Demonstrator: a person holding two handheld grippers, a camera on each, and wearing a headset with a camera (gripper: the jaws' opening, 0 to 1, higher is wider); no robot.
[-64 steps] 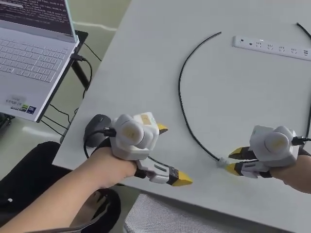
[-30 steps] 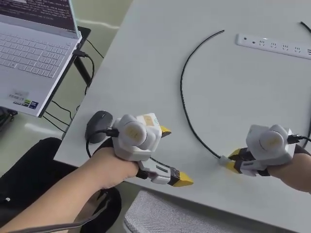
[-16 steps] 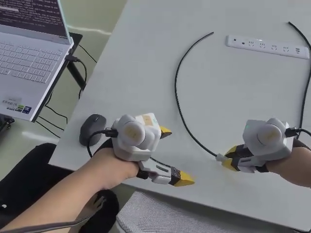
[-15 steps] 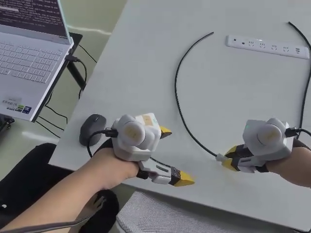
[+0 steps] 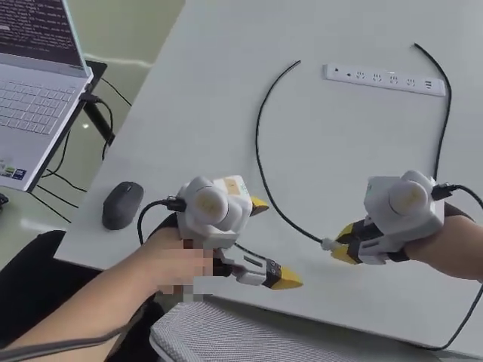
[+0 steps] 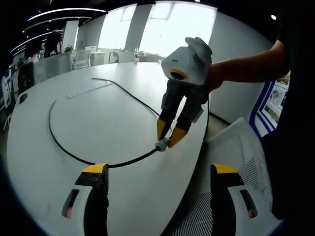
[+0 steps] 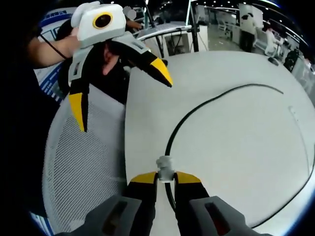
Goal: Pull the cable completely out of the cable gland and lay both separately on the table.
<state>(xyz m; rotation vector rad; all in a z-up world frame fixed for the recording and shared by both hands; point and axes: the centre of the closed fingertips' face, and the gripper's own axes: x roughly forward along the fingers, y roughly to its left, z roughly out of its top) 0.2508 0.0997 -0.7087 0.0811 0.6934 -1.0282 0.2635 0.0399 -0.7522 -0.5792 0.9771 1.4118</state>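
Currently, item by item.

- **Right gripper point(image 5: 339, 245):** you are holding it low over the near part of the white table point(image 5: 219, 83). Its jaws are drawn almost together and are pinching the small white cable gland point(image 5: 327, 243) between their yellow tips.
- **Cable gland:** it is sitting at the very end of those tips and poking just past them. Whether it is touching the tabletop I cannot tell.
- **Black cable point(image 5: 259, 170):** one end is running into the gland. From there it is curving away across the table in a wide arc, and its far end is lying free near the white power strip point(image 5: 385, 79).
- **Left gripper point(image 5: 275, 241):** you are holding it at the table's near edge, above the grey mesh chair point(image 5: 226, 339). Its jaws are spread wide and gripping nothing. It is pointing toward the gland but staying apart from it.
- **Dark mouse point(image 5: 122, 204):** it is resting at the table's left corner.
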